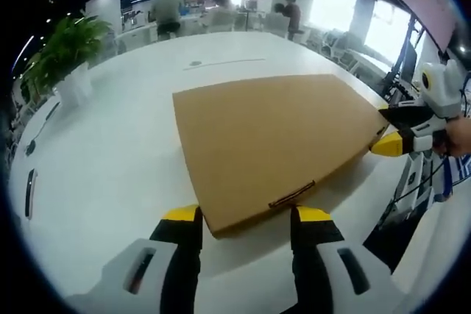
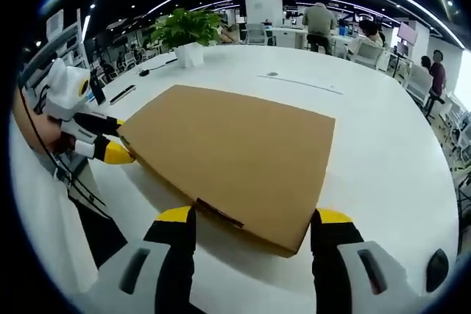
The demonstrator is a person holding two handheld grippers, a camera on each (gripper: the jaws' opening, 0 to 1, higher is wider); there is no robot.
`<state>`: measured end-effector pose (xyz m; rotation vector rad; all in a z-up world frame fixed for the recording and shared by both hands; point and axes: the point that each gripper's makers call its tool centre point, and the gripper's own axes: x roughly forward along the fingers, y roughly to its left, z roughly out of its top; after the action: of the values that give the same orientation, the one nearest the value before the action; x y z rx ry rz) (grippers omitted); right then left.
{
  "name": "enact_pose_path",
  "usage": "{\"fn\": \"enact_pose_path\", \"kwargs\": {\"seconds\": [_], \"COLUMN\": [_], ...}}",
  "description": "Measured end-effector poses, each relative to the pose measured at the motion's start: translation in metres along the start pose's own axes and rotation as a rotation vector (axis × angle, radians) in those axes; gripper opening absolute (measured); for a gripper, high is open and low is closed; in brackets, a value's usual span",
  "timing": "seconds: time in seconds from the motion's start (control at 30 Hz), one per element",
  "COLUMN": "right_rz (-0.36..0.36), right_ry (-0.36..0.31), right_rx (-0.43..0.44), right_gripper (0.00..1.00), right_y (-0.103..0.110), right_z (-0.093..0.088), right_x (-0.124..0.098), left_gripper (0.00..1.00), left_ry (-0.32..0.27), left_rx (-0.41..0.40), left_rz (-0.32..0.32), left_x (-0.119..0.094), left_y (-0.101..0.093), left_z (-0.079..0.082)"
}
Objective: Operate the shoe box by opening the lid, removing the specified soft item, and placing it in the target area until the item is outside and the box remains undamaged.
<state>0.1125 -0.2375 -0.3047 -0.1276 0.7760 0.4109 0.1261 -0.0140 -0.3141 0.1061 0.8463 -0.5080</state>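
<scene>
A flat brown cardboard shoe box (image 1: pixel 272 141) lies closed on the white table (image 1: pixel 118 159). My left gripper (image 1: pixel 248 218) is open, its yellow-tipped jaws standing either side of the box's near edge, where a dark tab (image 1: pixel 292 195) shows. The right gripper (image 1: pixel 384 130) comes in from the right with its jaws above and below the box's corner. In the right gripper view the same box (image 2: pixel 235 156) fills the middle. My right gripper (image 2: pixel 254 218) is open astride its near edge. The left gripper (image 2: pixel 124 137) straddles the left corner.
A potted plant (image 1: pixel 66 53) (image 2: pixel 188 29) stands on the table beyond the box. Dark flat devices (image 1: pixel 29 193) (image 2: pixel 121 94) lie near it, and a dark rounded object (image 2: pixel 436 270) sits at the edge. People and desks (image 2: pixel 320 20) are far behind.
</scene>
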Motion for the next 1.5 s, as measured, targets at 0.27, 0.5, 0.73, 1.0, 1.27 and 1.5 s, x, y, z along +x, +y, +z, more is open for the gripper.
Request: {"fn": "enact_pose_path", "kwargs": {"seconds": [0.27,0.5,0.73,1.0,1.27,1.5], "right_rz": [0.021,0.106,0.095,0.120,0.266,0.311], "right_ry": [0.029,0.069,0.068,0.018,-0.056,-0.107], "right_rx": [-0.006,0.192,0.254,0.371,0.731,0.954], "right_gripper": [0.61,0.81,0.86,0.91,1.00,1.00], "right_y": [-0.003,0.016,0.009,0.011,0.033,0.038], "right_z": [-0.001,-0.007,-0.006,-0.003,0.009,0.010], "right_x": [0.000,-0.001,-0.004,-0.017,-0.035,-0.043], "left_gripper": [0.48,0.56,0.79,0.99,1.00,1.00], "left_ry": [0.056,-0.001,-0.039,-0.093,-0.240,-0.221], "left_rx": [-0.043,-0.190,-0.393,-0.563,-0.835,-0.928], "left_rz": [-0.037,-0.104,-0.157,-0.268,-0.509,-0.530], "left_x": [0.000,-0.003,-0.013,-0.025,-0.045,-0.051], "left_y": [0.000,-0.001,-0.003,-0.012,-0.020,-0.014], "left_z": [-0.001,0.008,0.005,0.015,0.038,0.033]}}
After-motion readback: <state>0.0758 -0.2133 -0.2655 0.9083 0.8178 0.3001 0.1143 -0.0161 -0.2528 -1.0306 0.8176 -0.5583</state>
